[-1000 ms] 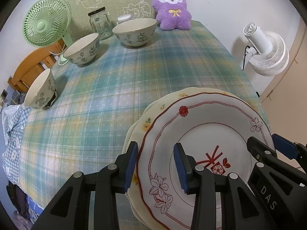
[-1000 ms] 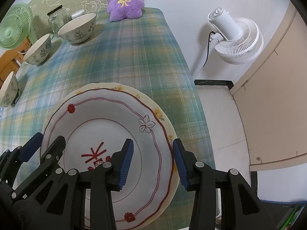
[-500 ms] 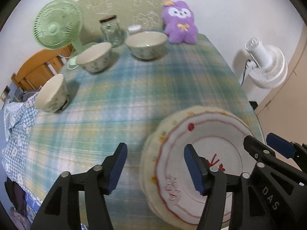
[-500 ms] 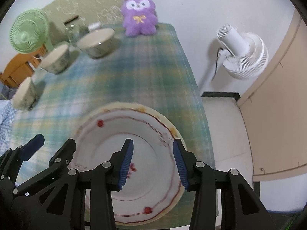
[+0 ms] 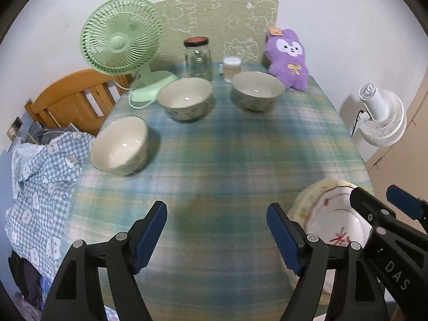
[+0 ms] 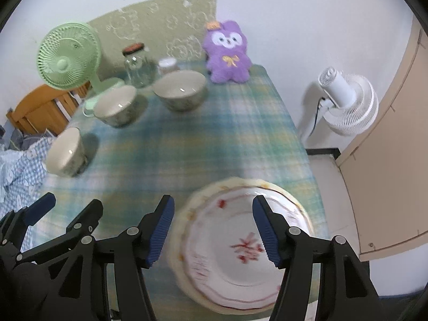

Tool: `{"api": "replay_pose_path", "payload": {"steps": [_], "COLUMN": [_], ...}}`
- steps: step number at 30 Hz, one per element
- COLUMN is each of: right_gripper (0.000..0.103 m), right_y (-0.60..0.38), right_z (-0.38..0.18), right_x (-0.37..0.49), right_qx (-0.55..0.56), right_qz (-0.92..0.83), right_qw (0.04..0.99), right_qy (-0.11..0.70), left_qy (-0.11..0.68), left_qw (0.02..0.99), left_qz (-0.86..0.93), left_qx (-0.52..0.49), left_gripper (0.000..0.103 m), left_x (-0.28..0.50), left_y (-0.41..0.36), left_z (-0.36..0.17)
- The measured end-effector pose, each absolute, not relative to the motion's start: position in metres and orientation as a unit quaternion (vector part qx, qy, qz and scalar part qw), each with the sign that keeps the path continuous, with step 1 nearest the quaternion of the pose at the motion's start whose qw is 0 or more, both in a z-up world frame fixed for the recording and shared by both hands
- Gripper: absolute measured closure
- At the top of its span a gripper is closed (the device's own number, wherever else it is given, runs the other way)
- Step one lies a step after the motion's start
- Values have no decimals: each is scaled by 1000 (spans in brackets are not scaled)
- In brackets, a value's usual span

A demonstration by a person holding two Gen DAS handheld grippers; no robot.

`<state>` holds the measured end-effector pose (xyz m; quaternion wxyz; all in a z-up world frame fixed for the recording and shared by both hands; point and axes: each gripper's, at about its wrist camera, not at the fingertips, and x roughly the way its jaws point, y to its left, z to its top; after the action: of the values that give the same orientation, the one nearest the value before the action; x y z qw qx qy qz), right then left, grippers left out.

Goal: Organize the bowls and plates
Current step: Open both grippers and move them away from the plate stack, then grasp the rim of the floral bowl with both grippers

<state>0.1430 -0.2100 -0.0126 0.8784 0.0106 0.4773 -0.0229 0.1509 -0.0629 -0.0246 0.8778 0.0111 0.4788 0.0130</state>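
Both tongs have drawn back and up from the plates since a second ago, when each straddled the rim of the red-patterned plate (image 6: 240, 243); their jaws have just been opening and now stand apart with nothing between them, the left tongs (image 5: 216, 236) over bare plaid cloth and the right tongs (image 6: 212, 230) above the plate without touching it. That plate lies on top of a cream plate (image 6: 187, 211) with small flowers, the pair stacked near the counter's (image 5: 240, 144) front right corner, close to its right edge. From the left: a blue checked cloth (image 5: 40, 176) hangs past the left edge, and a wooden chair back (image 5: 72, 93) stands behind it. A cream bowl (image 5: 119, 145) sits tilted at the left edge. A green fan (image 5: 121, 37) stands at the back left corner. A second bowl (image 5: 186, 97) sits just beside the fan's base, a clear glass jar (image 5: 198, 58) with a dark lid behind it. A small white cup (image 5: 232, 68) stands near the back edge, with the third bowl (image 5: 258, 89) in front of it. A purple plush toy (image 5: 289, 58) leans at the back right corner. A white fan (image 6: 347, 99) stands off the counter, to its right.
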Motion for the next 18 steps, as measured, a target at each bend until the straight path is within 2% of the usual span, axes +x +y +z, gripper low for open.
{"api": "replay_pose_path", "payload": {"steps": [18], "right_gripper": [38], "right_y": [-45], "right_z": [-11], "right_x": [202], "right_qx": [29], "right_qz": [-12], "right_qw": [888], "right_qy": [460], "left_qy": [447], "left_qw": [893], "left_qz": [-15], "left_qx": [46], "left_gripper": [25], "left_x": [197], "left_y": [74], "left_z": [-28]}}
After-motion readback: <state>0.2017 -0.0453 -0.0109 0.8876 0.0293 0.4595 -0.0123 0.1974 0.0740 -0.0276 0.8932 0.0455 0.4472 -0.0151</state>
